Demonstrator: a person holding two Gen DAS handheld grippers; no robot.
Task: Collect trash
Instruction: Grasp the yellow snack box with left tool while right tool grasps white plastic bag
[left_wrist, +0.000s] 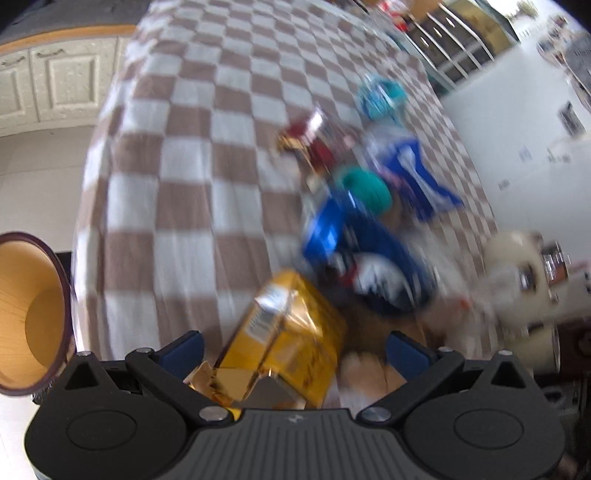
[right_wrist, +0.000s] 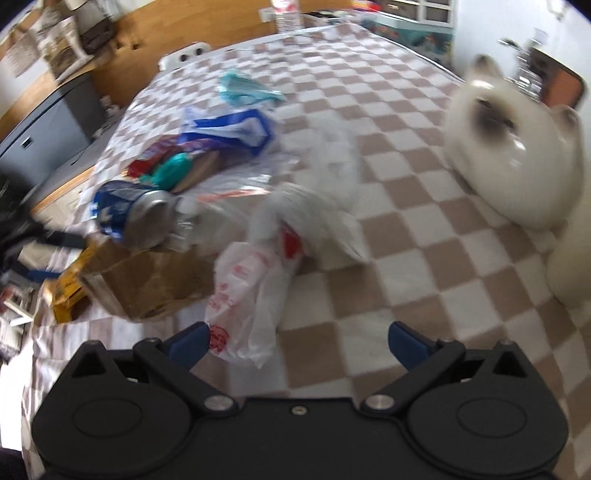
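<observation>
Trash lies in a pile on the checkered blanket (left_wrist: 192, 155). In the left wrist view a yellow foil wrapper (left_wrist: 288, 332) lies between the wide-open fingers of my left gripper (left_wrist: 293, 350), not clamped. Behind it are a blue can (left_wrist: 369, 266), a teal wrapper (left_wrist: 365, 188), a red wrapper (left_wrist: 306, 140) and a blue-white bag (left_wrist: 410, 166). In the right wrist view my right gripper (right_wrist: 299, 343) is open, with a white plastic bag with red print (right_wrist: 251, 295) just ahead of its left finger. The blue can (right_wrist: 136, 214) rests on a brown cardboard box (right_wrist: 155, 284).
A wooden bin with a dark rim (left_wrist: 29, 314) stands at the left, below the blanket's edge. A cream plush toy (right_wrist: 517, 155) sits at the right on the blanket (right_wrist: 406, 221). White cabinets (left_wrist: 55, 81) are at the far left. Both views are motion-blurred.
</observation>
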